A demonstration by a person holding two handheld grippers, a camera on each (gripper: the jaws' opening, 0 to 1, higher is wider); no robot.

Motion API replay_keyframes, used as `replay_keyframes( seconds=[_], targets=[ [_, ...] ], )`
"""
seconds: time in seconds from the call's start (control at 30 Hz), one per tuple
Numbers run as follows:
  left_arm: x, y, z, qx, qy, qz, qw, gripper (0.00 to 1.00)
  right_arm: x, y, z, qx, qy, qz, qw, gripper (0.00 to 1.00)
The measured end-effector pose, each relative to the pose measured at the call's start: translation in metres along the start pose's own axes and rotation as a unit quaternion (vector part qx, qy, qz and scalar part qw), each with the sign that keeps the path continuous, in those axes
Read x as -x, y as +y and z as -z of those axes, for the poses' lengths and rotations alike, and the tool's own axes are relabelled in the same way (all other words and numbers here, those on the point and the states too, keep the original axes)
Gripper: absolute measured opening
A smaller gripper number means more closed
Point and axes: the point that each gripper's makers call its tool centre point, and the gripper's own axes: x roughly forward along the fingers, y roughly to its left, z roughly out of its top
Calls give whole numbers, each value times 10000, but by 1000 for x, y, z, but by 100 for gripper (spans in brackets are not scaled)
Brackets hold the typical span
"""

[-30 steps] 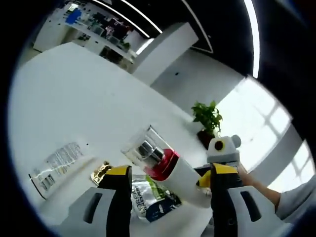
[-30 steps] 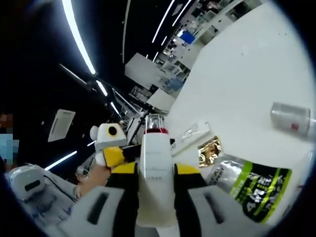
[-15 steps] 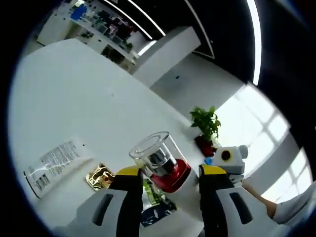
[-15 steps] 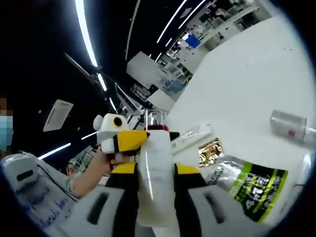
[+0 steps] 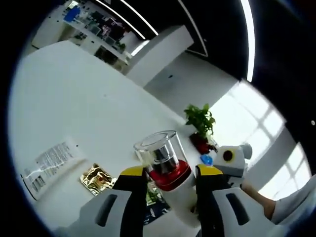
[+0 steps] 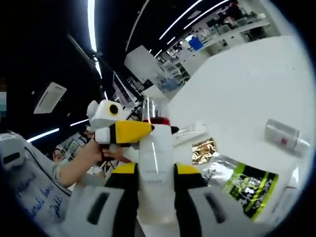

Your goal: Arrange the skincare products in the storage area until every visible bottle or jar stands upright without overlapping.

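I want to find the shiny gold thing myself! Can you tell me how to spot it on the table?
Look at the big white table. Near the grippers, a flat white tube with small black print lies on it, and the gold packet lies just beside that tube. It is the one small, crinkly, shiny gold thing; the neighbouring green and black pouch is bigger and not gold.

Both our grippers meet at one bottle.
Our right gripper (image 6: 155, 173) clamps the white red-collared pump bottle (image 6: 156, 177); our left gripper (image 5: 165, 173) brackets its clear cap.

Tube (image 5: 47, 165) print and sachet (image 6: 245, 189) lettering unreadable.
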Motion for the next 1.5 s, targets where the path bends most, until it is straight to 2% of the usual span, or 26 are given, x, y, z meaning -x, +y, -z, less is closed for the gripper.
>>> replay_keyframes(
  seconds=[0.07, 0.3, 0.53, 0.73, 0.9, 1.13, 1.23, 1.5],
  targets=[
    [0, -2, 3, 4, 47, 15, 10000, 33, 0, -2, 3, 259, 126, 160, 9995, 26],
    [-1, -10, 8, -132, 164, 47, 9998, 30, -4, 0, 13, 617, 293, 441, 9967, 26],
    [-5, -13, 15, -320, 416, 119, 9985, 28, 0, -4, 22, 930, 440, 709, 9922, 26],
    [-11, -15, 15, -509, 474, 207, 9974, 28, 7, -7, 26, 1068, 353, 896, 9896, 26],
    [-13, -21, 20, -943, 538, 336, 9935, 28, 11, -7, 33, 1273, 319, 1005, 9862, 26],
    [-19, -29, 36, -1227, 700, 420, 9891, 27, 17, -8, 44, 1325, 325, 1123, 9843, 26],
    [-21, -33, 41, -1413, 751, 462, 9860, 27, 19, -11, 48, 1421, 407, 1218, 9815, 26],
    [-27, -38, 58, -1665, 913, 506, 9805, 27, 25, -18, 60, 1395, 522, 1314, 9801, 26]
  ],
)
